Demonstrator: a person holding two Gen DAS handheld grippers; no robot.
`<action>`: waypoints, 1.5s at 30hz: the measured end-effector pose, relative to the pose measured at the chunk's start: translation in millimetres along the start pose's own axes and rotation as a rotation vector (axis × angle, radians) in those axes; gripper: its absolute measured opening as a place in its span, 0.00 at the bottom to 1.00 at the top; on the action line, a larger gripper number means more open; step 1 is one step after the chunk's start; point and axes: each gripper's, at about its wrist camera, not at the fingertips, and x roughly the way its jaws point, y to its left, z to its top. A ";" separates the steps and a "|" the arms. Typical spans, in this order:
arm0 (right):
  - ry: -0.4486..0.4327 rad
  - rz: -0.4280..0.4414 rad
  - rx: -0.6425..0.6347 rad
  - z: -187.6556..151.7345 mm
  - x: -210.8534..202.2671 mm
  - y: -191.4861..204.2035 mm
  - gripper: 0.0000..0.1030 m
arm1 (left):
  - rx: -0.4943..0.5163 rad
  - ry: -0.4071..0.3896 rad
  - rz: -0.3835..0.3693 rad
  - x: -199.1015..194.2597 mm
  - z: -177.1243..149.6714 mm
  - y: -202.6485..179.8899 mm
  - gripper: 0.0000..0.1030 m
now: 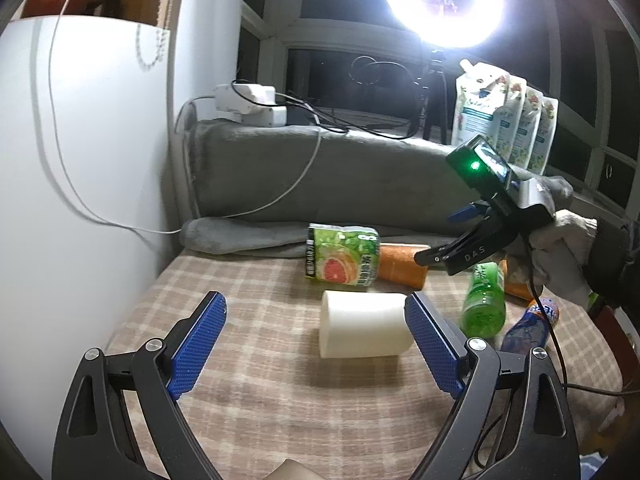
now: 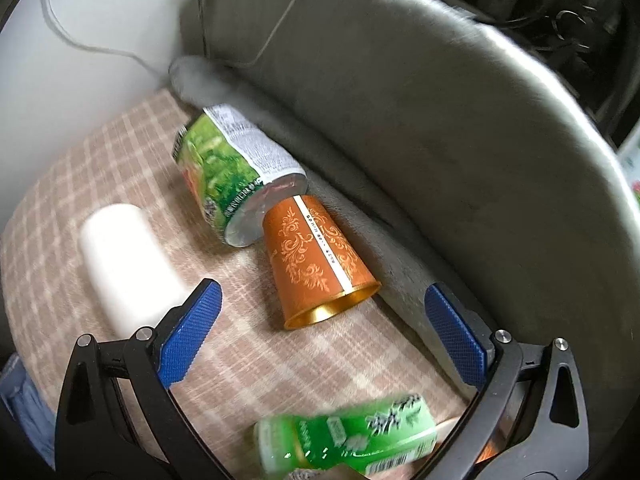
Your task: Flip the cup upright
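Observation:
A white cup (image 1: 364,325) lies on its side on the checked tablecloth (image 1: 256,392); it also shows in the right wrist view (image 2: 128,260). An orange patterned cup (image 2: 316,260) lies on its side with its gold mouth facing the camera, and shows behind the white cup in the left wrist view (image 1: 400,266). My left gripper (image 1: 316,344) is open, its right pad beside the white cup. My right gripper (image 2: 322,344) is open just in front of the orange cup, hovering above the table; it also shows from outside in the left wrist view (image 1: 452,256).
A green-labelled carton (image 2: 228,176) lies against the orange cup's base. A green bottle (image 2: 348,440) lies near the front. A grey cushion (image 2: 440,140) rims the table's back. A white wall (image 1: 80,200) stands at left. A blue-orange bottle (image 1: 532,324) lies at right.

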 end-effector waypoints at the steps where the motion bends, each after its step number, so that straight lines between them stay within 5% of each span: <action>1: 0.012 0.001 -0.017 2.8 4.5 1.0 1.00 | -0.003 0.000 0.005 0.8 0.2 2.2 0.88; 12: 0.140 -0.016 -0.162 20.4 43.5 13.4 0.92 | -0.025 0.013 0.014 8.6 -0.4 11.2 0.88; 20: 0.188 -0.051 -0.203 24.8 57.1 13.3 0.67 | -0.027 0.002 0.019 7.9 2.1 14.9 0.88; 38: 0.087 -0.107 -0.219 -19.8 -8.9 62.8 0.65 | 0.014 -0.036 0.012 -8.6 2.9 8.3 0.88; 45: 0.001 -0.040 -0.272 -54.6 -60.8 90.6 0.65 | 0.065 -0.025 -0.031 -11.8 6.0 1.4 0.88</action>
